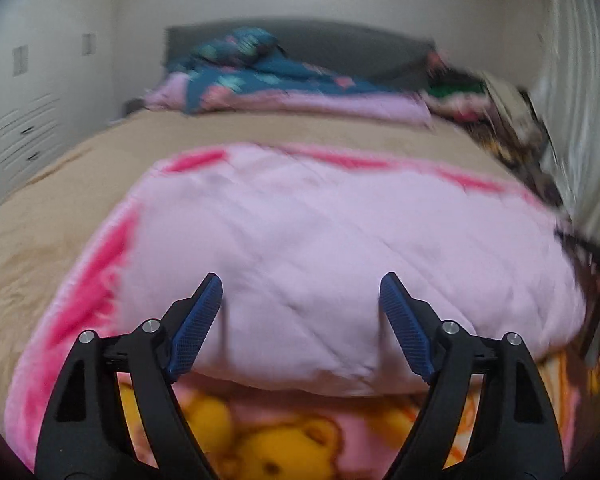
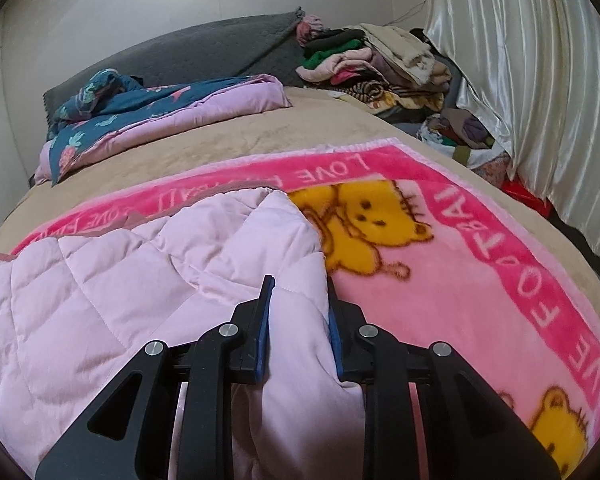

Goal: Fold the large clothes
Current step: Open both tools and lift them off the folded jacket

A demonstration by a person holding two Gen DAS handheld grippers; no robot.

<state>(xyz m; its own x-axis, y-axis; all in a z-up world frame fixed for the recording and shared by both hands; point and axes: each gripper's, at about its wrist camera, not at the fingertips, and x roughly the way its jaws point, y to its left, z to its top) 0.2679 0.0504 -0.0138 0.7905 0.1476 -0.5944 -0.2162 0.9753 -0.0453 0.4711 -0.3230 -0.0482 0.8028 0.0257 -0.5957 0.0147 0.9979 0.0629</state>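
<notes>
A pale pink quilted garment lies in a thick folded bundle on a pink bear-print blanket spread over the bed. My left gripper is open and empty, its jaws wide apart just above the garment's near edge. In the right wrist view the same garment fills the left half, over the blanket. My right gripper is shut on a bunched fold of the garment's right edge.
The tan bedsheet runs back to a grey headboard. A folded blue floral and pink quilt lies at the bed's head. A pile of mixed clothes sits at the back right beside a white curtain. White cabinets stand left.
</notes>
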